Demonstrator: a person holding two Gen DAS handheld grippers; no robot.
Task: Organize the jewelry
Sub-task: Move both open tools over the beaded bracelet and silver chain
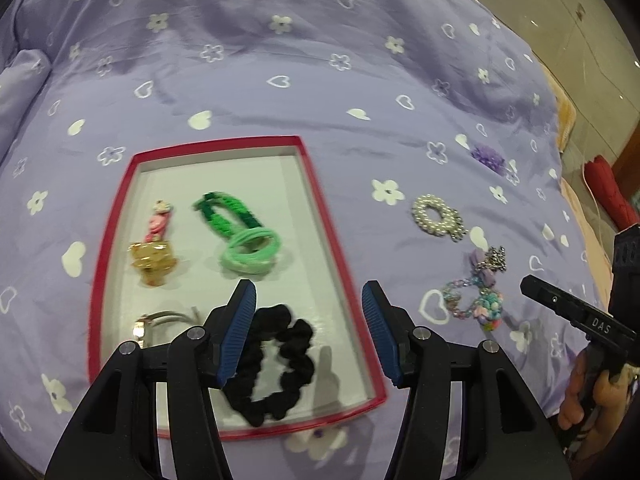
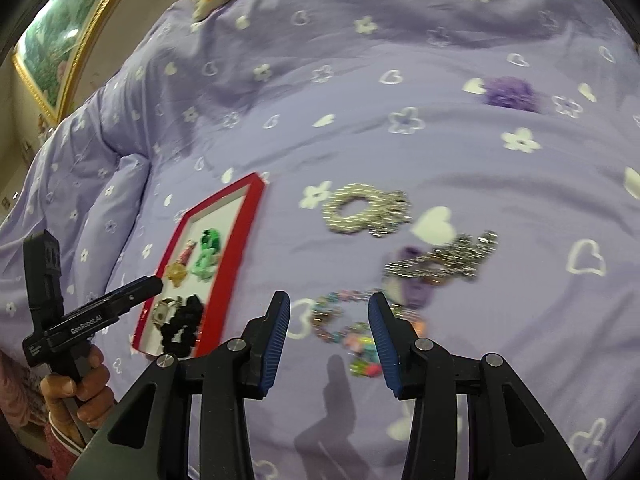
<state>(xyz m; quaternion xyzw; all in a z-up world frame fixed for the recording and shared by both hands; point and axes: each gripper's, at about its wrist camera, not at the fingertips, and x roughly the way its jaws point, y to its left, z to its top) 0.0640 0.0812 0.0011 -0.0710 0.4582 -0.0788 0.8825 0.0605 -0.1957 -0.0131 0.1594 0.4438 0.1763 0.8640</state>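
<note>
- Left gripper [image 1: 308, 334]: it hangs over the near end of the red-rimmed tray [image 1: 316, 184]. The blue pads stand apart and nothing is clamped between them. The black scrunchie [image 1: 276, 364] lies on the tray floor below the gap, clear of both pads.
- Right gripper [image 2: 329, 342]: it is held above the bedspread, to the right of the tray. The jaws are parted and empty, with the beaded pastel bracelet [image 2: 344, 328] lying on the cloth beneath the gap. No pad presses on it.
- Tray contents: a dark green braided band [image 1: 224, 212] touches a pale green hair tie [image 1: 252, 254]. A pink charm clip [image 1: 159, 222] sits just above an amber clip [image 1: 154, 262] on the left side. A grey piece with a metal part [image 1: 160, 320] is partly hidden behind the left gripper's finger; its kind cannot be told.
- Loose items on the purple bedspread [image 1: 280, 92], right of the tray: a pearl ring-shaped piece [image 1: 438, 218], a silver chain with a lilac trim [image 1: 490, 264] just above the pastel bracelet, and a purple fluffy piece [image 1: 487, 158] farther off.
- Person: a hand [image 2: 86, 390] grips the left tool's handle at the lower left of the right wrist view.
- Picture quality: the right wrist view is blurred, so fine detail of the loose items there is unreadable.
</note>
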